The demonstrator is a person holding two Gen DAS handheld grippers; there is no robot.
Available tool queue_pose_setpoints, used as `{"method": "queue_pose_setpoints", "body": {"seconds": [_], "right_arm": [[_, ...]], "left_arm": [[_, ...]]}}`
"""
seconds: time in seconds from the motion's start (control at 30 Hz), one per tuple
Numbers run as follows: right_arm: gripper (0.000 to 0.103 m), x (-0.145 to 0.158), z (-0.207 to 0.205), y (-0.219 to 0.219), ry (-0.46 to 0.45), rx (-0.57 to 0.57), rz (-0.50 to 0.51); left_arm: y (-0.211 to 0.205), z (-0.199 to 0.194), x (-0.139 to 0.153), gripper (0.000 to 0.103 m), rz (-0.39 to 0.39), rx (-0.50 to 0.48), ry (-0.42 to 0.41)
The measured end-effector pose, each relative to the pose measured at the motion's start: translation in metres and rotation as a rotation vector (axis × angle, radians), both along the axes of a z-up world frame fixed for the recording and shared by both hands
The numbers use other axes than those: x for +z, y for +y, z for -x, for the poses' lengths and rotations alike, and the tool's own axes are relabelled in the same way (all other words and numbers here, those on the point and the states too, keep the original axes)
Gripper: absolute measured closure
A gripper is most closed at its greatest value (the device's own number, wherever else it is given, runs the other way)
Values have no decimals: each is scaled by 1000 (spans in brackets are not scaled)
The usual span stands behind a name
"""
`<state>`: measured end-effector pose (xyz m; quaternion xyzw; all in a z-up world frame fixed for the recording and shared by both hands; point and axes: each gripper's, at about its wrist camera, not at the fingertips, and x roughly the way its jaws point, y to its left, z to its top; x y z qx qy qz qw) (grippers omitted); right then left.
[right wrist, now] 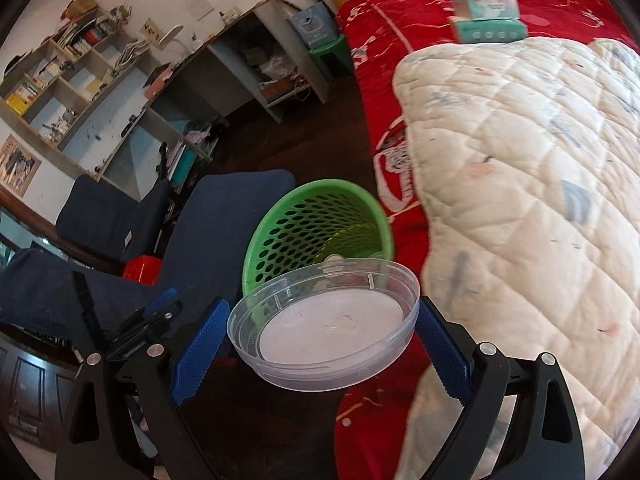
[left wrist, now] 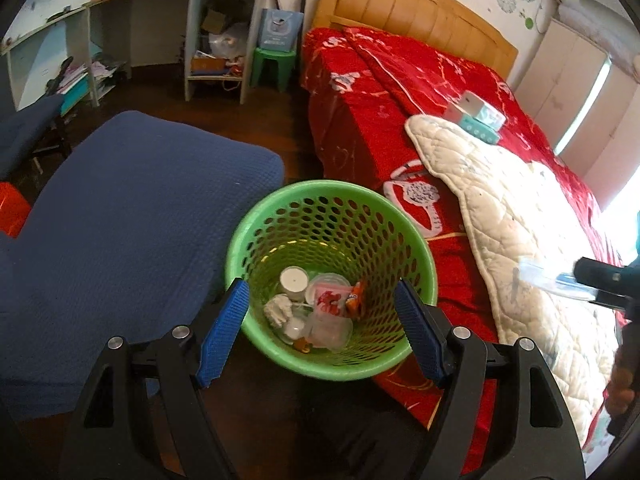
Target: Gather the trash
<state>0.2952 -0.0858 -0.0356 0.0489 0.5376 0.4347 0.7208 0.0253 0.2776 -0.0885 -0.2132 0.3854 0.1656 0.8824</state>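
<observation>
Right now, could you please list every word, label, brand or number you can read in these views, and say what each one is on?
None can be read.
Stacked tissue boxes on the bed: print blurred.
Blue gift bag on the green stool: lettering too small.
Orange packet in the green basket: print too small.
Books and wall posters: too small.

red bedspread [left wrist: 400, 92] | white quilt [right wrist: 520, 160] | blue cushion [left wrist: 120, 220] | green stool [left wrist: 274, 65] | boxes [right wrist: 486, 18] on bedspread

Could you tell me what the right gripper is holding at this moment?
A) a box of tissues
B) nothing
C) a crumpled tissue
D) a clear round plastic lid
D: the right gripper has its blue pads on either side of a clear round plastic lid, just short of the green basket.
</observation>
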Motion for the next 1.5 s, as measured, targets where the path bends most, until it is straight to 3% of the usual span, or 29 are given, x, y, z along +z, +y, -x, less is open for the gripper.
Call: {"method": "queue_pose_setpoints", "body": {"seconds": [0.3,0.77,1.13,1.5], "right_arm": [[14,-19,6,62,27,63,22],[11,-52,16,129,40,123,52],[11,-35,33,100,-75,144,108],[10,-2,51,32,-212,39,141]], "left_arm": [[13,32,12,29,-14,52,-31],[23,48,13,29,-4,85,-42],[10,45,17,28,-13,65,-44],[-25,41,37,18,-65,18,-57]]}}
